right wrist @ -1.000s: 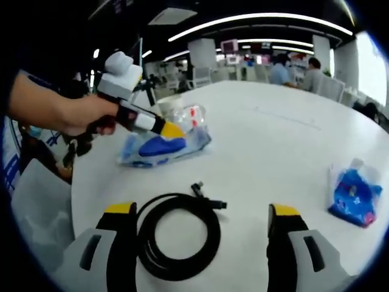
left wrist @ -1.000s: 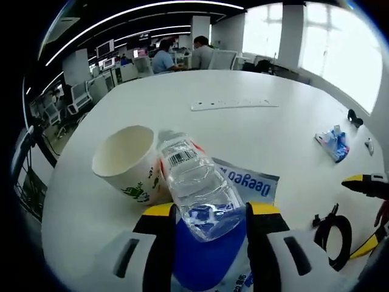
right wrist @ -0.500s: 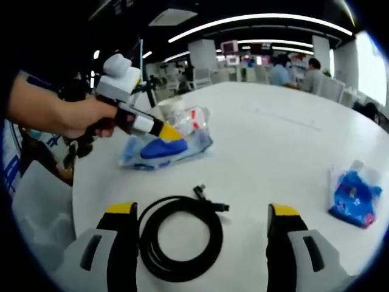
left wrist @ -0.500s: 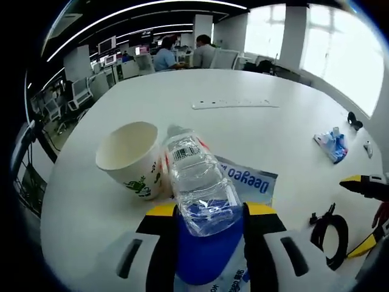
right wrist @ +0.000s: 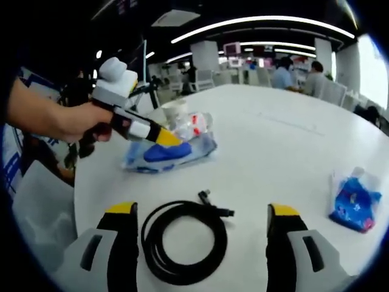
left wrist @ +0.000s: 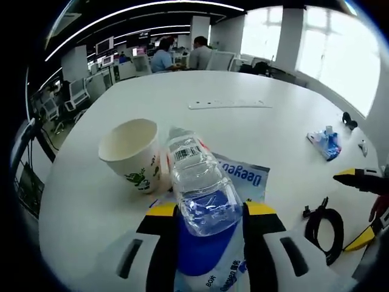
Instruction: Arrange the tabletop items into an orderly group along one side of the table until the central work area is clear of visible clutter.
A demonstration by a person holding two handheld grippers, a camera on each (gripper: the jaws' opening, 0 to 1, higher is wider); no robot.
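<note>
Water bottle (left wrist: 202,193) lay on its side with its base between the left gripper's (left wrist: 209,214) jaws, which were closed on it above a blue pack (left wrist: 209,252); its long axis pointed away, cap end touching a paper cup (left wrist: 132,153). The right gripper (right wrist: 202,214) stood wide open, holding nothing, with the coiled black cable (right wrist: 184,241) lying between its jaws.

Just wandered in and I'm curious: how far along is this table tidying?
Early on. The cup, bottle and blue pouch already lie together near one edge. In hand: the left tongs are shut on the bottle. The right tongs are open around the coiled cable, not yet gripping it. Left to do: the cable, the blue packet and the white strip lie scattered.
</note>
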